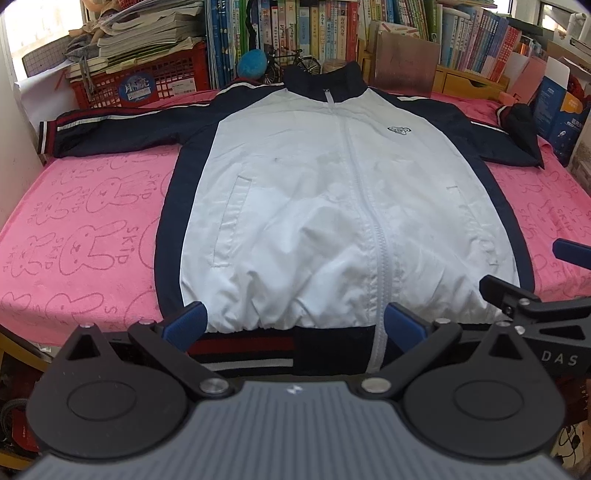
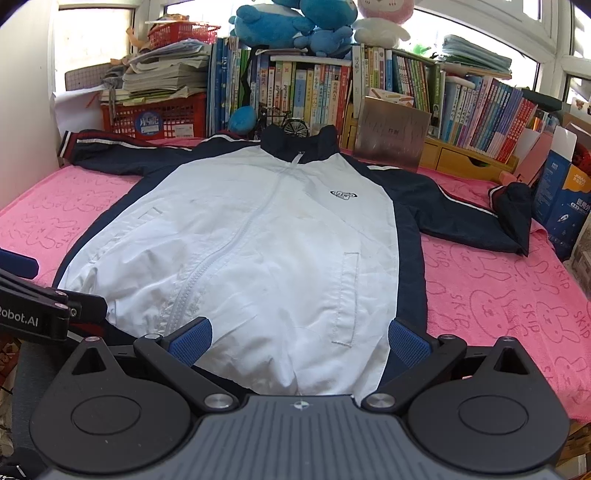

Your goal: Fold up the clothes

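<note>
A white and navy zip jacket [image 1: 314, 192] lies flat, front up, on a pink towel [image 1: 74, 229], collar at the far side, both sleeves spread out sideways. Its striped hem is nearest to me. My left gripper [image 1: 293, 325] is open, its blue pads just above the hem's left half. My right gripper [image 2: 301, 341] is open over the hem's right half of the jacket [image 2: 258, 229]. Each gripper shows at the edge of the other's view: the right gripper [image 1: 535, 291] and the left gripper [image 2: 33, 295]. Neither holds cloth.
Behind the jacket stand rows of books [image 1: 332, 33], a red crate [image 1: 144, 81] with stacked papers, a small model bicycle [image 1: 291, 64], a blue box [image 1: 561, 114] at right, and plush toys [image 2: 295, 22]. A wall [image 1: 11, 147] borders the left side.
</note>
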Tool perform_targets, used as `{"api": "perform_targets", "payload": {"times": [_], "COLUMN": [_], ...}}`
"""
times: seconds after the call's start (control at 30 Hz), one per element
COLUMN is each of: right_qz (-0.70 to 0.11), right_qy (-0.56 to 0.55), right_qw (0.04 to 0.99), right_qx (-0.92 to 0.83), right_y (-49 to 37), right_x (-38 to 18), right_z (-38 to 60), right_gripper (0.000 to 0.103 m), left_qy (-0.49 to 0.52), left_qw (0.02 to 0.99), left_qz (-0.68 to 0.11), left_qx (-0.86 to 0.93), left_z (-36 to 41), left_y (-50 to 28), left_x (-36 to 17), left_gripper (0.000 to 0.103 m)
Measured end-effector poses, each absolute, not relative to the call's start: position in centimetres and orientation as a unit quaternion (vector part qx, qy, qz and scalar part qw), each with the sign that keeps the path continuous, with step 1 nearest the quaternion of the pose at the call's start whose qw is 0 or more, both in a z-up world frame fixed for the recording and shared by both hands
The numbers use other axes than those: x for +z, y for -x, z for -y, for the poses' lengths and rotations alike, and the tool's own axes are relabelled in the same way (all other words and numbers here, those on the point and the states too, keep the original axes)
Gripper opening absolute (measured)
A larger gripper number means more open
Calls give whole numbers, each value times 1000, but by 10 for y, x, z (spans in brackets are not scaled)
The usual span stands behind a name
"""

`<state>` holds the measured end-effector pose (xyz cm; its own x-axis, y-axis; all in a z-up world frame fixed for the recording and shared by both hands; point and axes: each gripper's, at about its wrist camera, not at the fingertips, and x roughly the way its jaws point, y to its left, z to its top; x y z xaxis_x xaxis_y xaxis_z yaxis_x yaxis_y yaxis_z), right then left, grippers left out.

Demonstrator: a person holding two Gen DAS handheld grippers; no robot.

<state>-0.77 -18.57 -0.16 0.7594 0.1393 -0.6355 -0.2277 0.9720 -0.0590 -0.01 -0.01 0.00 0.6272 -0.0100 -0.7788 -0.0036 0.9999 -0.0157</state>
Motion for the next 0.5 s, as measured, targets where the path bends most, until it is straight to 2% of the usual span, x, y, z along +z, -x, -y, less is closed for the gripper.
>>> {"api": "perform_targets", "payload": {"times": [0.5], "right_qz": [-338], "right_qy": [90], "right_qw": [931], "right_qx": [103], "right_y": [12], "right_x": [0], "right_z": [178], "right_gripper": [103], "left_qy": [-4], "left_qw": [900], "left_qz": [-436], "left_qx": [-1], "left_z": [0], "left_y": [3], "left_x": [-2], "left_gripper": [103]}}
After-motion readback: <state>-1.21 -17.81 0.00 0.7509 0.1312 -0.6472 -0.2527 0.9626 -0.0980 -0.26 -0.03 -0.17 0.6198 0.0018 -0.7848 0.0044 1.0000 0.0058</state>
